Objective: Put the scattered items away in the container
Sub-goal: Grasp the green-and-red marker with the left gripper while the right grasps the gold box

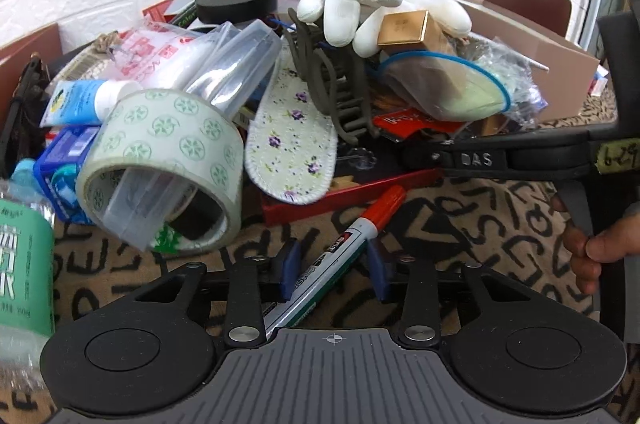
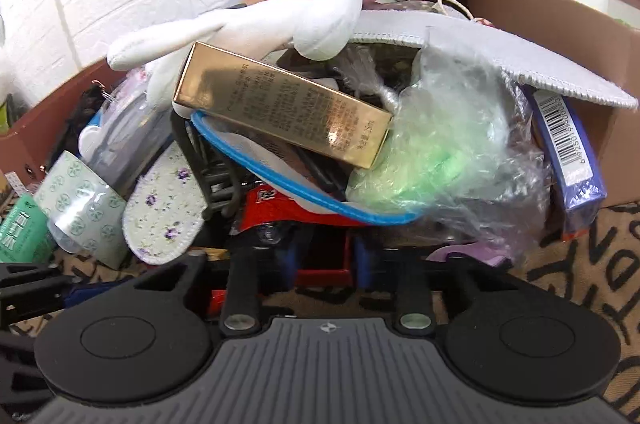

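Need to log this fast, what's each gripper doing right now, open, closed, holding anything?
Left gripper: open, fingers either side of the marker, not clamped.
Right gripper: open, holding nothing, at the red tray.

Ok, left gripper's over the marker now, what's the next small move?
Probably close the left gripper on the red-capped marker. The marker lies on the patterned cloth between the open blue fingertips, outside the heaped red tray, so a grasp should come before lifting.
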`<act>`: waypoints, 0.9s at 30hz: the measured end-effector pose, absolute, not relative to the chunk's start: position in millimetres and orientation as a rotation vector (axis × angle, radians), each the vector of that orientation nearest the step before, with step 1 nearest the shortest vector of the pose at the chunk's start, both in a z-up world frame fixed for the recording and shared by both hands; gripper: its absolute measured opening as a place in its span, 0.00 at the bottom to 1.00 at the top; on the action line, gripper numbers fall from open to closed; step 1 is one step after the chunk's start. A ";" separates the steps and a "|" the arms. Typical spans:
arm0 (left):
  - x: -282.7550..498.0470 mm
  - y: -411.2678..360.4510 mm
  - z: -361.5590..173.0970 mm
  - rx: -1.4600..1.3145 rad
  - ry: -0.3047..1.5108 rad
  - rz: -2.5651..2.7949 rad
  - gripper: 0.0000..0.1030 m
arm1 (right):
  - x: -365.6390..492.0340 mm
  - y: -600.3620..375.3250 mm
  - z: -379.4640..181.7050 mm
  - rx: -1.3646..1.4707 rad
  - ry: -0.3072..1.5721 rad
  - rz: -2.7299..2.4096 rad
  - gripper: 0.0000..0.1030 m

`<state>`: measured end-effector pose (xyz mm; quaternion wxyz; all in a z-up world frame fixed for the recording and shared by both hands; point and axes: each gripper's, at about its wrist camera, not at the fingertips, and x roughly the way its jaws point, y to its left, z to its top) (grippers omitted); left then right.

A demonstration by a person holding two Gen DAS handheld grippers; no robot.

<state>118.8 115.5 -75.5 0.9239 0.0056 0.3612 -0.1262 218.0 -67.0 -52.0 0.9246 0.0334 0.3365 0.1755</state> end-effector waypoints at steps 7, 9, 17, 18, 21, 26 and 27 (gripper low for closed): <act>87.5 117.7 -70.4 -0.032 0.760 -0.279 0.30 | 185.6 -80.1 -49.9 0.032 0.693 0.390 0.07; 77.6 121.1 -67.7 -0.056 0.768 -0.292 0.24 | 175.4 -86.0 -49.2 0.030 0.694 0.389 0.08; 52.3 127.1 -60.0 -0.099 0.767 -0.270 0.23 | 133.6 -118.7 -45.1 0.009 0.698 0.337 0.10; 50.2 127.0 -59.0 -0.096 0.764 -0.265 0.23 | 126.7 -123.4 -43.8 0.012 0.699 0.333 0.10; 47.4 127.9 -57.8 -0.092 0.763 -0.233 0.13 | 108.0 -136.8 -40.6 0.026 0.702 0.312 0.11; 53.2 125.4 -56.5 -0.118 0.759 -0.224 0.35 | 89.2 -141.8 -38.2 0.009 0.711 0.321 0.13; 51.1 123.3 -55.4 -0.110 0.749 -0.239 0.37 | 86.6 -141.0 -36.9 -0.004 0.700 0.318 0.14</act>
